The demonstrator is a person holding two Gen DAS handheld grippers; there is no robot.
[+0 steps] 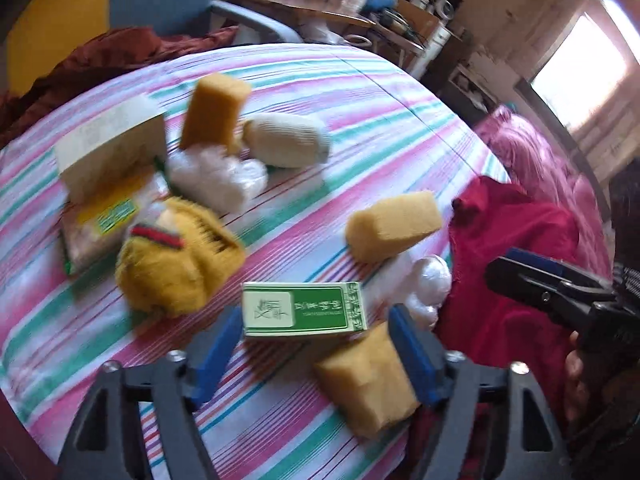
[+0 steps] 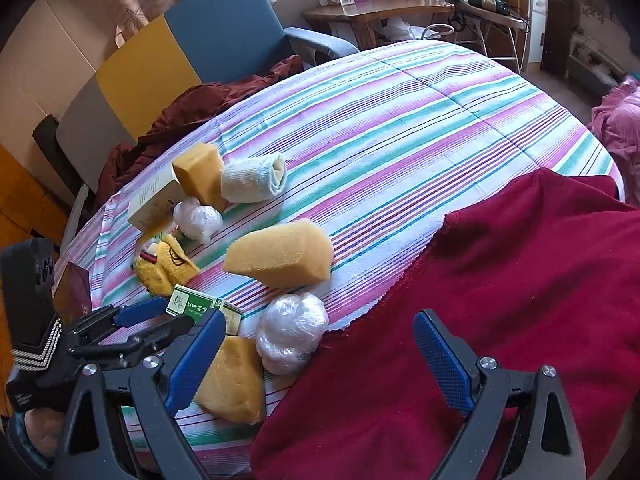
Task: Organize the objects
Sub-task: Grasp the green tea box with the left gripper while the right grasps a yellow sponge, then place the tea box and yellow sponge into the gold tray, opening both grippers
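Left gripper point(image 1: 310, 344) jaws spread wide around the green box point(image 1: 304, 310); right gripper point(image 2: 320, 356) jaws apart over the red cloth's point(image 2: 500, 300) edge.

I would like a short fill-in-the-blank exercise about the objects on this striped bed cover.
1. The small box in front of the left gripper is white and ____.
2. The number of yellow sponge blocks on the cover is ____.
3. Both grippers have their jaws ____.
4. The right gripper hovers over a ____ cloth.

Missing words: green; three; open; red
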